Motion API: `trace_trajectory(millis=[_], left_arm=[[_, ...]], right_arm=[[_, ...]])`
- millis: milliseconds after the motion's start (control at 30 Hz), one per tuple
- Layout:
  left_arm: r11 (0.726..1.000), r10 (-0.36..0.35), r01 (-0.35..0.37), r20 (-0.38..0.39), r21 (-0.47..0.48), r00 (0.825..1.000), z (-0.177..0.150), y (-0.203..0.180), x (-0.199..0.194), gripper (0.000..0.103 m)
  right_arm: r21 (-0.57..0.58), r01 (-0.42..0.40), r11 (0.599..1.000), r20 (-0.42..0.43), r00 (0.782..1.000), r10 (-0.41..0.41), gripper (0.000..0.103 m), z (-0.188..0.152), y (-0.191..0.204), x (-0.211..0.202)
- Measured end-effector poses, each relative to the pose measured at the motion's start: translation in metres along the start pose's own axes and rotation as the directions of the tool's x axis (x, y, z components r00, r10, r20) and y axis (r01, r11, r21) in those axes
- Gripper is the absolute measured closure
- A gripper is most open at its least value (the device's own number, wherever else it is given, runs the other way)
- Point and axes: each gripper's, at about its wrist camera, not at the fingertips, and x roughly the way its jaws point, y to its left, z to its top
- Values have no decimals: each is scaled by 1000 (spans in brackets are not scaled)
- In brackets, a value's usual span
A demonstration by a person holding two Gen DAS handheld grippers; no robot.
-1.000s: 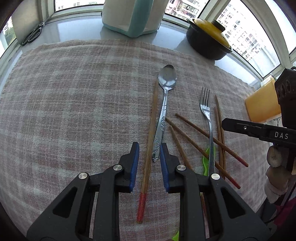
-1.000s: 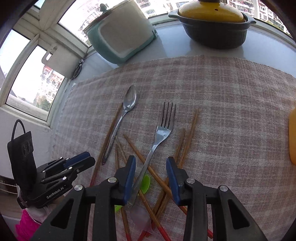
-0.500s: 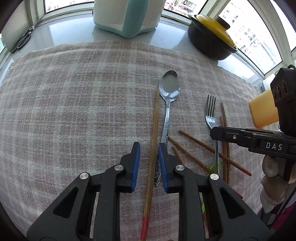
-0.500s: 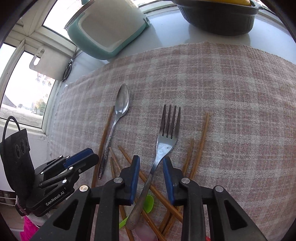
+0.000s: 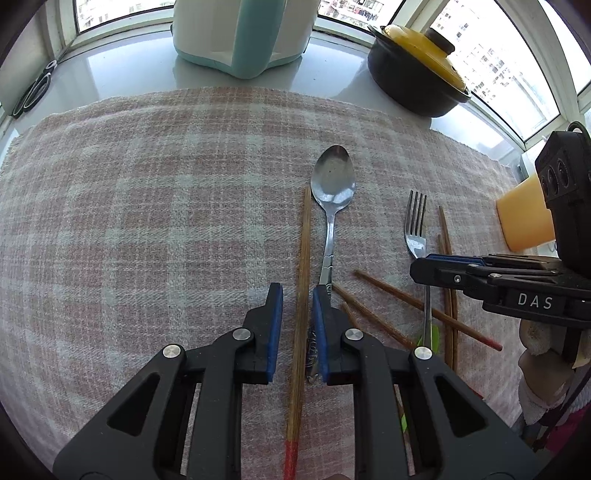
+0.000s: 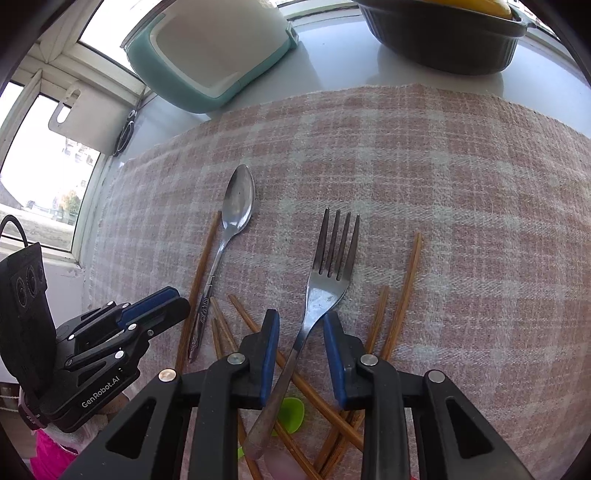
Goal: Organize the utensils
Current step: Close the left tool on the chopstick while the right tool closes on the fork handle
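Observation:
On a pink checked cloth (image 5: 147,221) lie a steel spoon (image 5: 333,181), a fork (image 5: 415,225) and several wooden chopsticks with red ends (image 5: 388,291). One chopstick (image 5: 303,251) lies straight beside the spoon. My left gripper (image 5: 297,288) is low over it, jaws narrow, with the chopstick between the blue pads and a gap on its left side. The spoon's handle runs under the right pad. My right gripper (image 6: 301,314) straddles the fork (image 6: 332,273) at its handle, with gaps on both sides. The fork's handle rests across crossed chopsticks (image 6: 243,314) and a green piece (image 6: 291,415).
A white and teal appliance (image 5: 240,33) and a black pot with a yellow lid (image 5: 417,70) stand on the sill behind the cloth. Scissors (image 5: 33,92) lie at the far left. An orange object (image 5: 524,214) sits at the right edge, by my right gripper (image 5: 421,266).
Both grippers moved forward along their utensils and sank a little. Both pairs of jaws narrowed, the left around the chopstick and the right around the fork handle.

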Motion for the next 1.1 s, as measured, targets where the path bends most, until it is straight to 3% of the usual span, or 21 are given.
trace_trajectory(millis=[167, 300, 633, 733, 967, 1100], left_arm=[[999, 28, -27, -12, 32, 1000, 0, -4, 7, 88], [997, 46, -45, -19, 61, 999, 3, -8, 10, 88], [995, 68, -66, -17, 76, 998, 10, -10, 15, 88], [992, 88, -86, -16, 88, 996, 13, -11, 17, 90], [997, 65, -63, -23, 54, 998, 14, 6, 14, 96], [997, 50, -48, -29, 60, 998, 15, 4, 15, 95]], right_arm=[[-20, 21, 1000, -3, 1000, -21, 78, 2, 5, 2], [-44, 69, 997, -8, 998, -70, 86, 3, 10, 3], [-34, 87, 996, -11, 996, -87, 83, 9, 12, 6], [-49, 118, 992, -13, 993, -119, 88, 9, 14, 6], [-53, 140, 989, -19, 990, -141, 93, 11, 15, 5], [-50, 133, 990, -30, 990, -134, 89, 14, 16, 7]])
